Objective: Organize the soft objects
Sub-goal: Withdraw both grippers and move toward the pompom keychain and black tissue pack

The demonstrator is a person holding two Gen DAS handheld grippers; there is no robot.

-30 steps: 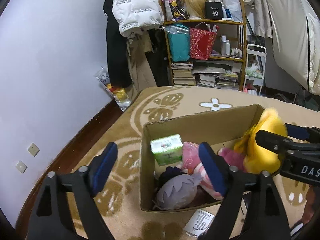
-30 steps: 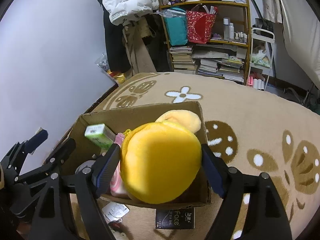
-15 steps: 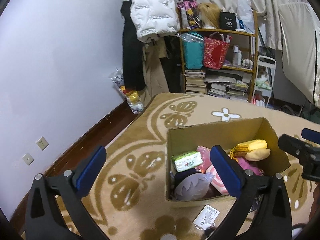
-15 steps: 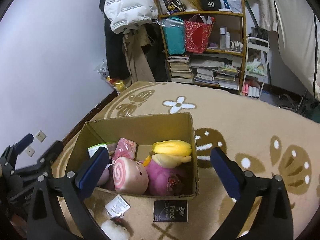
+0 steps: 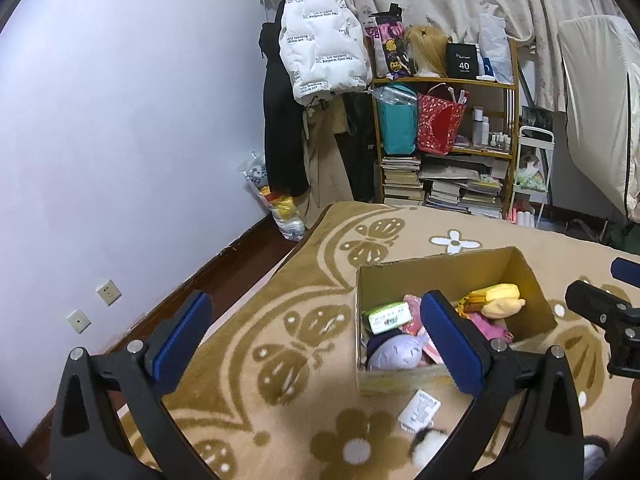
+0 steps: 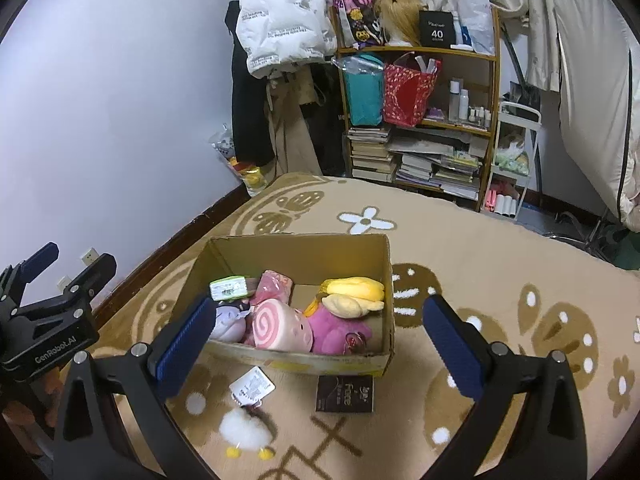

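Yellow plush lies lengthwise across the cardboard box; both grippers' jaws wide, empty.

an open cardboard box sits on the patterned rug, packed with soft things. a yellow plush lies on top by the box's right wall, over a magenta plush in the near right corner. a pink swirl-faced roll plush lies along the near wall, a pale purple plush in the near left corner, a green-and-white pack by the left wall, a pink packet mid-box. a white fluffy toy lies on the rug before the box.
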